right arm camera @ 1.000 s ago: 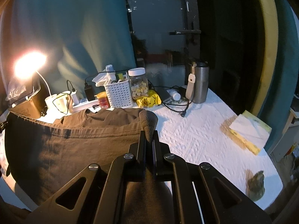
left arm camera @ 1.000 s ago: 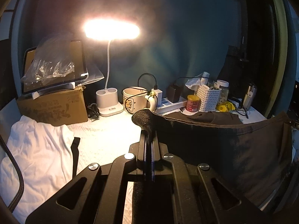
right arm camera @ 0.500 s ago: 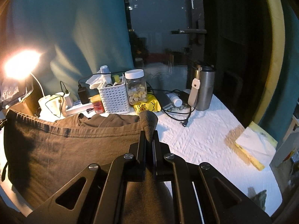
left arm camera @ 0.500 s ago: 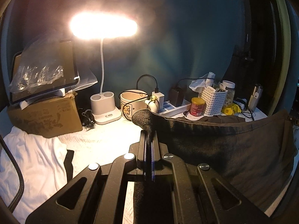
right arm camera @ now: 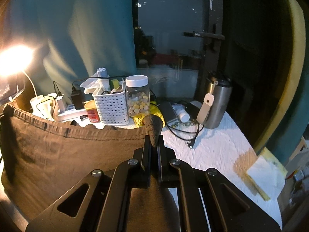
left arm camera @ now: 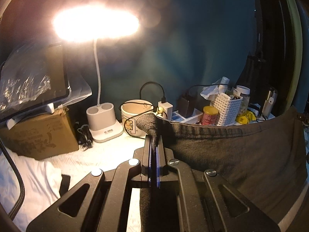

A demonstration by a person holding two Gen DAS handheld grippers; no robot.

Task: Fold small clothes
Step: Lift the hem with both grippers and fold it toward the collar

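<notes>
- Left wrist view: the counter (left arm camera: 108, 154) wore a white quilted cover, lit hard by a desk lamp (left arm camera: 96, 24) whose glare washed out the teal curtain (left arm camera: 193, 38) behind it.
- Left of the lamp's base stood a cardboard box (left arm camera: 40, 135) with a tablet (left arm camera: 38, 77) under clear plastic on top; a white cloth (left arm camera: 32, 181) lay in front of the box.
- Right of the lamp's base sat a cream pot (left arm camera: 135, 116), a power strip (left arm camera: 185, 115), a red-labelled tin (left arm camera: 210, 115) and a white perforated basket (left arm camera: 227, 110).
- The left tool (left arm camera: 153, 141) was clamped tight on a corner of the dark brown garment (left arm camera: 231, 150), a nub of fabric bunched above the tips.
- The garment's hemmed edge ran taut to the right of the lamp, held up off the counter; its far corner was cut off at the frame's rim.

- Right wrist view: the same white cover spread right of the basket (right arm camera: 112, 108), with a dark window (right arm camera: 170, 38) behind.
- Beside the basket stood a jar (right arm camera: 137, 96) of pale chunks, and further right a steel flask (right arm camera: 217, 104) and a tangle of black cable (right arm camera: 185, 133).
- The right tool (right arm camera: 154, 141) was pinched shut on the garment's (right arm camera: 67, 154) other corner; the cloth hung as a sheet to the left, in front of the basket.
- The lamp (right arm camera: 13, 60) was only a blown-out glow, and the yellow-edged item (right arm camera: 264, 176) at the counter's far right was too blurred to name.
</notes>
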